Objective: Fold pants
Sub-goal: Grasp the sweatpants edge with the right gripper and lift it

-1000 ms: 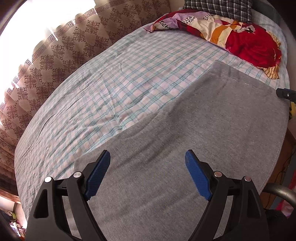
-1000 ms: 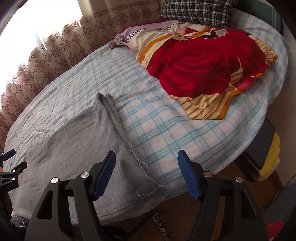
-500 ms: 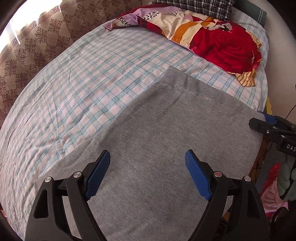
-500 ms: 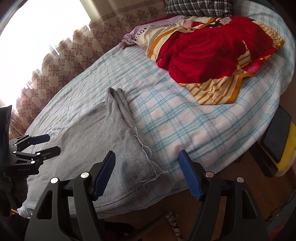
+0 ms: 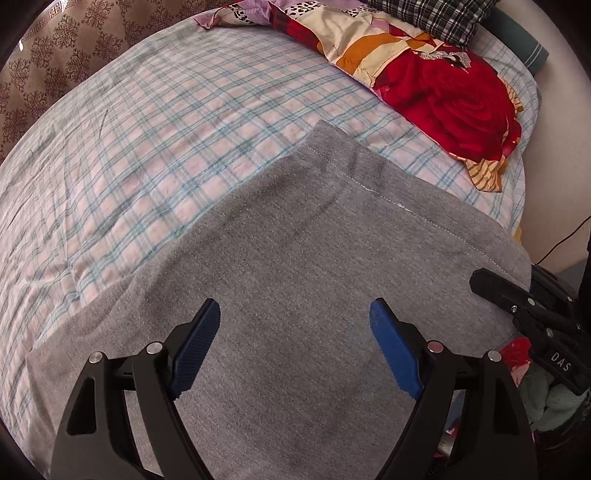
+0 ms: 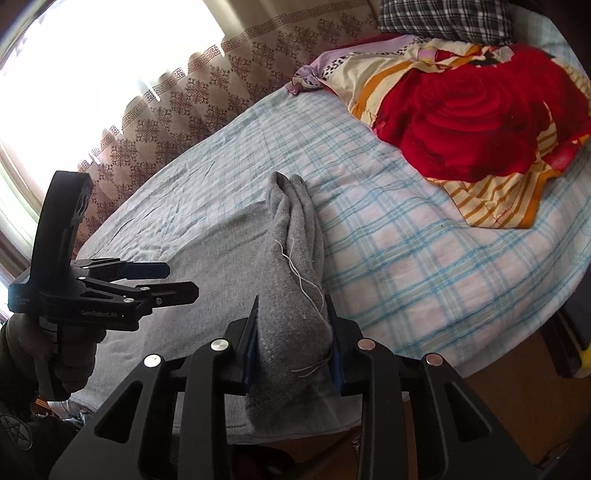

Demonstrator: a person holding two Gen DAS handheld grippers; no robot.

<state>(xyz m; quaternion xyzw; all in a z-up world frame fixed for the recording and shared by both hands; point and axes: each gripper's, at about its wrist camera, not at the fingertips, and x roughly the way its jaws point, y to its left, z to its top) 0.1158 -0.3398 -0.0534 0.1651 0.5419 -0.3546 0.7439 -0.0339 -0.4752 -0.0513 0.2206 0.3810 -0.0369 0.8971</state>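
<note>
Right gripper (image 6: 291, 347) is clamping the bunched hem of the grey pants (image 6: 221, 266) at the bed (image 6: 424, 258) edge; left gripper (image 5: 291, 339) is hovering wide over the spread cloth. Step: securing ends for a fold. Next, probably: left taking its own edge, both lifting across, blanket (image 6: 480, 110) lying beyond.

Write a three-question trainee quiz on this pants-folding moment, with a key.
1. True or false: the right gripper is shut on the grey pants.
2. Which stands open above the pants? A) left gripper B) right gripper C) both
3. Fill in: the red rose blanket lies toward the ____ pillow.

Key: 1 true; 2 A; 3 plaid.
</note>
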